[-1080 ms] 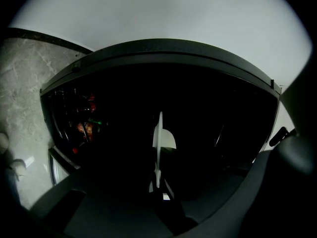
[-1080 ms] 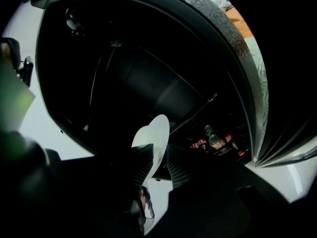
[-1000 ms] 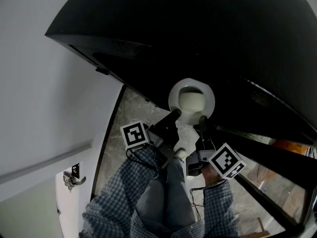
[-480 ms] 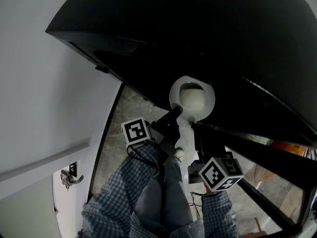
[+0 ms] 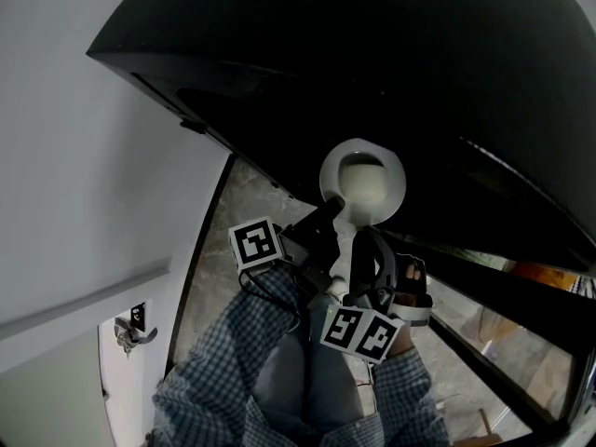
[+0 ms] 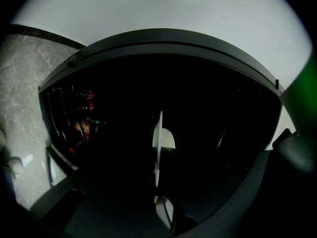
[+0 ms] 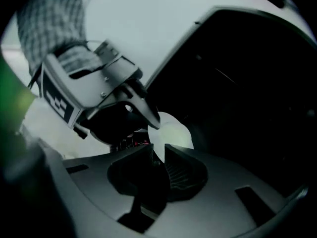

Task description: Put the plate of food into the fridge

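A white plate of pale food (image 5: 363, 182) hangs at the mouth of the dark fridge (image 5: 391, 73). My left gripper (image 5: 328, 214) is shut on its near-left rim, with the marker cube behind it. In the left gripper view the plate (image 6: 159, 142) shows edge-on as a thin white sliver between dark jaws (image 6: 157, 195). My right gripper (image 5: 366, 242) reaches the plate's near rim from below. In the right gripper view the plate (image 7: 174, 132) has its edge pinched in the narrow slot of the right gripper (image 7: 159, 155), beside the left gripper's fingertip (image 7: 150, 117).
The fridge interior is black and its shelves hardly show. The open fridge door (image 5: 521, 296) runs along the right, holding an orange item (image 5: 540, 273). Red items (image 6: 83, 114) sit on racks at the left. A white wall (image 5: 84, 184), a marble floor (image 5: 244, 203) and a door handle (image 5: 133, 335) lie left.
The right gripper drew back from the plate, rolled over so its cube shows other faces, and returned to the plate's near rim. The left gripper and plate barely moved.
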`<state>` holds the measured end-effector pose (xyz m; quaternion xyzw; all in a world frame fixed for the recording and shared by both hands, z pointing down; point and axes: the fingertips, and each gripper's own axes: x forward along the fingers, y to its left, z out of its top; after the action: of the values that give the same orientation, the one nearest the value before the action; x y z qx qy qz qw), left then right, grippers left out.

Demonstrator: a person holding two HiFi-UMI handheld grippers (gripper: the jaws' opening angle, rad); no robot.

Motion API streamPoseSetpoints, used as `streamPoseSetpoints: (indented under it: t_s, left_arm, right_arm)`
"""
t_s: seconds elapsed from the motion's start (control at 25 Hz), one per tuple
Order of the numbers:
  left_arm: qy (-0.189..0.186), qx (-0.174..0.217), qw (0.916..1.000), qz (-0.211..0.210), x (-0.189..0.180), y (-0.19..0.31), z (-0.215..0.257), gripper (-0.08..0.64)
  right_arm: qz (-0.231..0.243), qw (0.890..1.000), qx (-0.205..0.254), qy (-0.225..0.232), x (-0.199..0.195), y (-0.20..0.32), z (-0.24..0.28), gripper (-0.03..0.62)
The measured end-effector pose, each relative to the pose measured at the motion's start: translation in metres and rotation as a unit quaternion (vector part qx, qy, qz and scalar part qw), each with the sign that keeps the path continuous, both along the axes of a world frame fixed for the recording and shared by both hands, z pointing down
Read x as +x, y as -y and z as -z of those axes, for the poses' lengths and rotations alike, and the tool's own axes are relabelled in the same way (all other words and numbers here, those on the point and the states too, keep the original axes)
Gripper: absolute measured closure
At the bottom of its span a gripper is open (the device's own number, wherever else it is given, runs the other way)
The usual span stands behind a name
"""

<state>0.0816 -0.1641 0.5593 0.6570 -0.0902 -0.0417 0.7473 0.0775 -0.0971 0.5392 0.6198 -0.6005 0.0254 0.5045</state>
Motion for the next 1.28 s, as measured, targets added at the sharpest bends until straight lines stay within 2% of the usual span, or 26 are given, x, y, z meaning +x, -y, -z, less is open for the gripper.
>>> streamPoseSetpoints:
  t_s: [0.08,0.52,0.64,0.96,1.16,1.28]
  left_arm:
    - [0.0,0.001,1.0,-0.001,0.001,0.0,0.001,0.529]
    - [-0.003,0.002,1.0,-0.005,0.001,0.0,0.002,0.528]
    - [-0.003,0.003,1.0,-0.006,0.0,0.0,0.003,0.528]
    - [-0.01,0.001,0.9999,-0.005,0.001,0.003,0.005,0.528]
    - [-0.014,0.016,0.9997,-0.012,0.003,0.003,0.01,0.526]
    - [-0.019,0.021,0.9994,-0.02,0.003,0.003,0.014,0.501]
  right_arm:
    - [0.029,0.999,-0.017,-0.038,-0.003,0.002,-0.004,0.526]
    - [0.091,0.987,-0.057,-0.118,-0.006,0.009,-0.021,0.526]
    - [0.093,0.986,-0.055,-0.125,-0.005,0.01,-0.018,0.558]
    - [0.082,0.988,-0.058,-0.12,-0.004,0.013,-0.016,0.56]
    - [0.078,0.988,-0.058,-0.118,-0.003,0.014,-0.015,0.56]
    - [0.076,0.989,-0.058,-0.115,-0.003,0.015,-0.015,0.56]
